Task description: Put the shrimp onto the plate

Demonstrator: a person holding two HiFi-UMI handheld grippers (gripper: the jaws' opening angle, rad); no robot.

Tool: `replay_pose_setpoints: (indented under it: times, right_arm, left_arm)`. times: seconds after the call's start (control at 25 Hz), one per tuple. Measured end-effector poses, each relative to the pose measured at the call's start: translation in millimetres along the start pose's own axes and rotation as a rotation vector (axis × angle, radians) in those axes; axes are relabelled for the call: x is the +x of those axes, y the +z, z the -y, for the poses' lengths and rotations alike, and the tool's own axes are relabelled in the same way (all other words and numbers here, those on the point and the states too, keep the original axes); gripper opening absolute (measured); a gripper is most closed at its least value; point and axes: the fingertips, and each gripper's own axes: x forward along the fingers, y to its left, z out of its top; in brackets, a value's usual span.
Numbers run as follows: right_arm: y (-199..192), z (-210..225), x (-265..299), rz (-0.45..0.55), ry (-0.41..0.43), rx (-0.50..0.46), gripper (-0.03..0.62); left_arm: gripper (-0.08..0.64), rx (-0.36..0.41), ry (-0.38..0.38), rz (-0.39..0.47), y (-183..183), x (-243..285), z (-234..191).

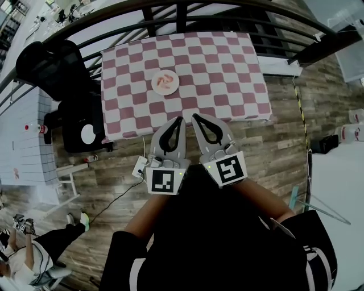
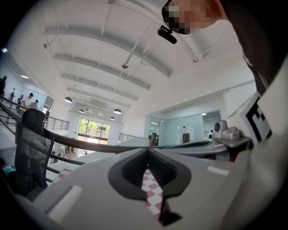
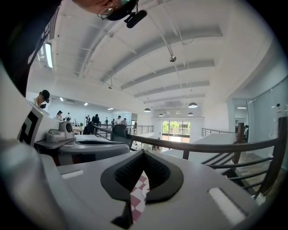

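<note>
A small white plate [image 1: 165, 82] sits on the pink-and-white checked tablecloth [image 1: 227, 74], left of the table's middle. Pink shrimp [image 1: 165, 81] lie on the plate. Both grippers hover side by side over the wooden floor, in front of the table's near edge and well short of the plate. My left gripper [image 1: 181, 119] is shut with its tips touching and nothing between them. My right gripper [image 1: 193, 116] is likewise shut and empty. In the left gripper view, the left gripper [image 2: 147, 152] shows only a sliver of checked cloth through its slit, as does the right gripper [image 3: 143, 153] in its own view.
A black office chair [image 1: 54, 68] stands left of the table, beside a dark curved railing [image 1: 170, 11]. A white power strip [image 1: 140, 167] with a cable lies on the floor near my left gripper. White tables flank both sides, and a seated person [image 1: 34, 250] is at the lower left.
</note>
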Motion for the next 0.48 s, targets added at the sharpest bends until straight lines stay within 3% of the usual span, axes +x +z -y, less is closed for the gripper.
replay_pose_setpoints:
  times: [0.48]
  right_arm:
    - [10.5,-12.6,10.2,0.032,-0.027,-0.034,-0.002]
  left_arm:
    - [0.009,0.042,0.004,0.023,6.1,-10.6,-17.6]
